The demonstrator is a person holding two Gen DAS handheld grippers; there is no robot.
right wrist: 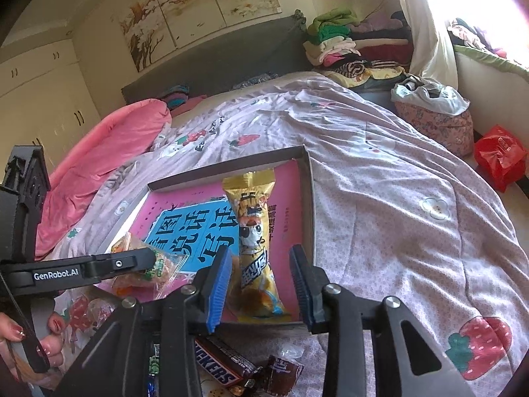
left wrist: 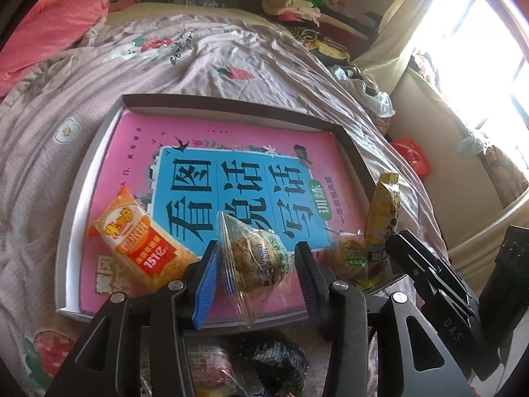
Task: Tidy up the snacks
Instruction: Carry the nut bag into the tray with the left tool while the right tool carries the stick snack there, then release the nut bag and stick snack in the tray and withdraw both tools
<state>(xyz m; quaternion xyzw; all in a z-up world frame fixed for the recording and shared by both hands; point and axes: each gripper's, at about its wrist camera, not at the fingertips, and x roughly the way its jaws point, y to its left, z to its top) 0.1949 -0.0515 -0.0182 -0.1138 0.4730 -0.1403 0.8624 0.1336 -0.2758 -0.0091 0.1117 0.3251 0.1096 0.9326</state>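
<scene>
Snacks are going into a flat box on the bed, and I judge that I am at the letting-go step with both hands.

Nearest to me, some loose snacks lie on the bedspread in front of the box. I can see a Snickers bar (right wrist: 220, 362) and a small dark brown sweet (right wrist: 285, 373) there. They are not in the box yet.

My left gripper (left wrist: 256, 273) has its jaws apart around a clear-wrapped cake (left wrist: 256, 259). One blue pad is just beside the wrapper's crimped edge, and the other pad stands clear. So I call it let go. The cake rests inside the box, near the front wall.

My right gripper (right wrist: 261, 281) also has its jaws apart. A long yellow packet (right wrist: 253, 248) lies between them, and neither pad presses on it. It lies in the box, along the right side.

The box (left wrist: 231, 101) is shallow with dark walls. A pink and blue book (left wrist: 231, 182) covers its bottom. On the book I also see an orange cracker pack (left wrist: 142, 240) at the left and one more small round cake (left wrist: 348, 254) beside the yellow packet.

Next, I think I should lift both grippers straight back, slowly, so the pads do not drag the wrappers. Then I can reach for the loose snacks in front.

Far off, folded clothes (right wrist: 334, 39) sit in a pile past the bed.
</scene>
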